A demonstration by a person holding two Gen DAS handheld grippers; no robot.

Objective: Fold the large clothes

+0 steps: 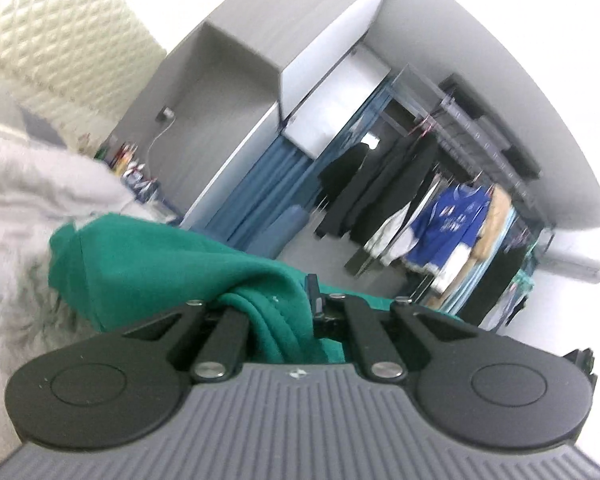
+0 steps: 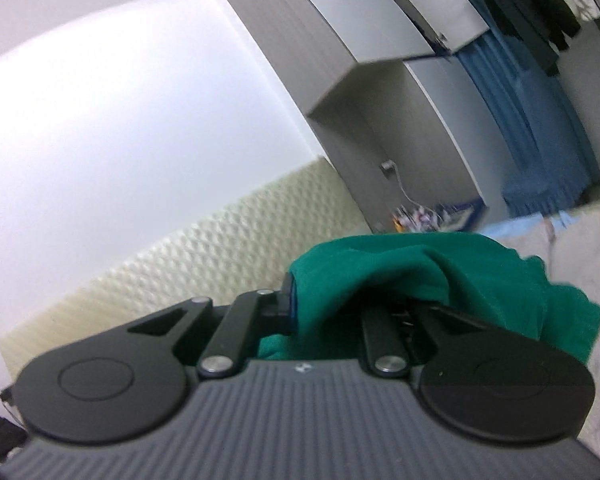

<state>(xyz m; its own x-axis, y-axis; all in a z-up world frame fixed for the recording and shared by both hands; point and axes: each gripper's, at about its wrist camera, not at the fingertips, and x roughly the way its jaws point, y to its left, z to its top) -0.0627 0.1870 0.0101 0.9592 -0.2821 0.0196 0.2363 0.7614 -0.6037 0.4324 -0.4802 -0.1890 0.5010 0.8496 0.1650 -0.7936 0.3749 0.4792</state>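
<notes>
Green garment point(image 1: 172, 264) is bunched right at both your tongs, draped over the fingers. Left tongs point(image 1: 278, 312) clamped on a fold of it. Right tongs point(image 2: 340, 312) clamped on it too, cloth covering one finger. Quilted headboard point(image 2: 204, 248) behind.

A fold of the green garment point(image 2: 400, 276) is clamped in the right gripper point(image 2: 324, 308); the cloth is draped over the right finger, so that finger is hidden; the rest is bunched toward the right over a pale bedcover point(image 2: 588, 280); a quilted cream headboard point(image 2: 204, 256) is seen behind, below a white wall point(image 2: 100, 120); a grey wardrobe point(image 2: 380, 80) and a blue curtain point(image 2: 540, 140) are seen beyond, blurred.
</notes>
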